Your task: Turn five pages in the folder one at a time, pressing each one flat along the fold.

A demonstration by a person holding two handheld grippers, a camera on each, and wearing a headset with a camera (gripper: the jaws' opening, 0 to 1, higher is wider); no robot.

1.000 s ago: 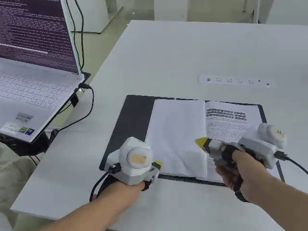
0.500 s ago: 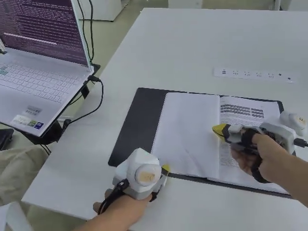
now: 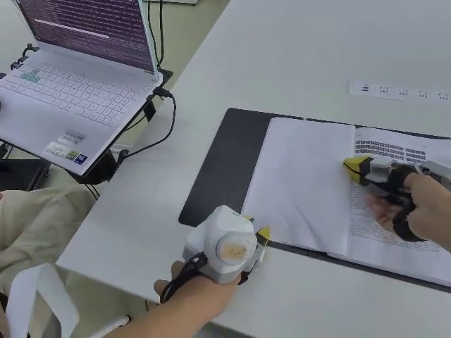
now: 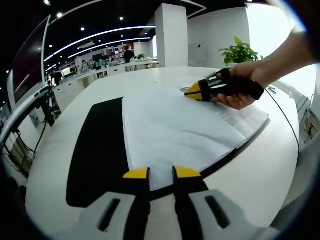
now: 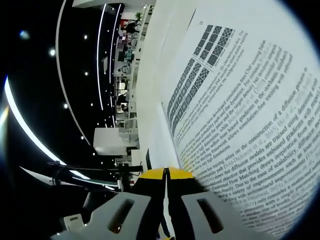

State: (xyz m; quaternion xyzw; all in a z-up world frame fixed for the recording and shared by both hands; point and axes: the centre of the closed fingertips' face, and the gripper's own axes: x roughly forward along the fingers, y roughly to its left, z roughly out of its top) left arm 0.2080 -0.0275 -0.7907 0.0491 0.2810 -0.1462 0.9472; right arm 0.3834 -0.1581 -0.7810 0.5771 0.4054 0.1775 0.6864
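Note:
The black folder (image 3: 224, 163) lies open on the white table. A blank white page (image 3: 303, 179) is turned over to the left, and a printed page (image 3: 394, 222) lies on the right. My right gripper (image 3: 350, 165) is shut, its yellow tips pressed on the fold between the two pages. Its own view has the printed page (image 5: 250, 115) close up behind the closed tips (image 5: 165, 172). My left gripper (image 3: 262, 234) rests at the folder's near edge, by the blank page's corner. Its jaws (image 4: 161, 173) stand a little apart with nothing between them, and the right gripper (image 4: 192, 91) is beyond.
An open laptop (image 3: 77, 91) sits on a stand off the table's left side, with a black cable (image 3: 168, 120) hanging from it. A white power strip (image 3: 398, 91) lies at the back right. The table's near edge (image 3: 141, 282) runs just below the left gripper.
The head camera has swung left and down. My right gripper has slid along the fold towards the far edge of the page. The left gripper stays at the folder's near edge.

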